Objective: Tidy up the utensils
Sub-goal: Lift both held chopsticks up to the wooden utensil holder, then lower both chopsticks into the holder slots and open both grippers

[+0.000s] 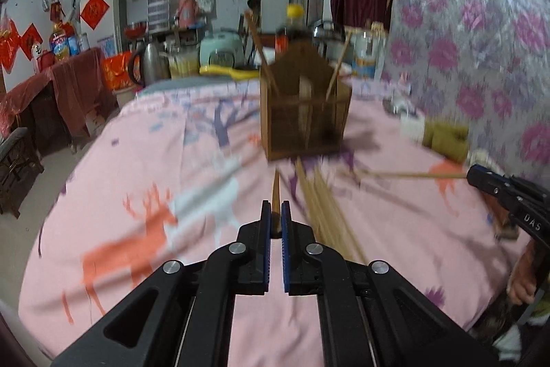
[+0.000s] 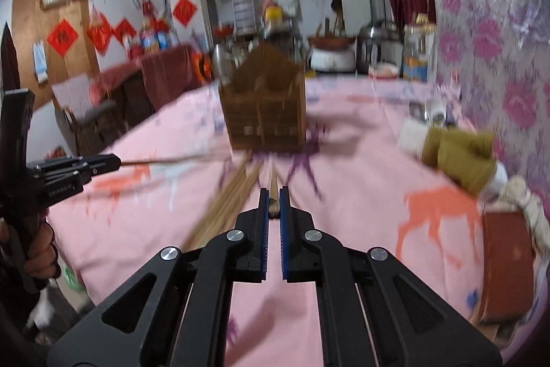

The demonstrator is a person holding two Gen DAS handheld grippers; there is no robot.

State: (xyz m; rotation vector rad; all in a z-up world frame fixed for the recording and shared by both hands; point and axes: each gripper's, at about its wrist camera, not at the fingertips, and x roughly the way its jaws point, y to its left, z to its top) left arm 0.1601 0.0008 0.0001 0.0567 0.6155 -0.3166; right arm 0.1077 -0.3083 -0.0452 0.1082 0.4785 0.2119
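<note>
A brown wooden utensil holder [image 1: 302,119] [image 2: 264,116] stands on the pink deer-print tablecloth [image 1: 137,181], with two chopsticks upright in it. A loose bundle of wooden chopsticks [image 1: 321,208] [image 2: 230,198] lies on the cloth in front of it. My left gripper [image 1: 275,212] is shut on one chopstick [image 1: 276,184], which points toward the holder. My right gripper [image 2: 274,200] is shut on another chopstick [image 2: 273,177]. Each gripper also shows at the edge of the other's view, the right gripper [image 1: 472,175] and the left gripper [image 2: 117,162], both raised above the cloth.
An olive cloth bundle [image 2: 457,157] [image 1: 447,140] and small white items lie at the right by the floral wall. A red-brown box [image 2: 508,263] sits at the near right edge. Cookers, a kettle and jars [image 1: 220,52] line the far edge. A chair [image 2: 82,112] stands left.
</note>
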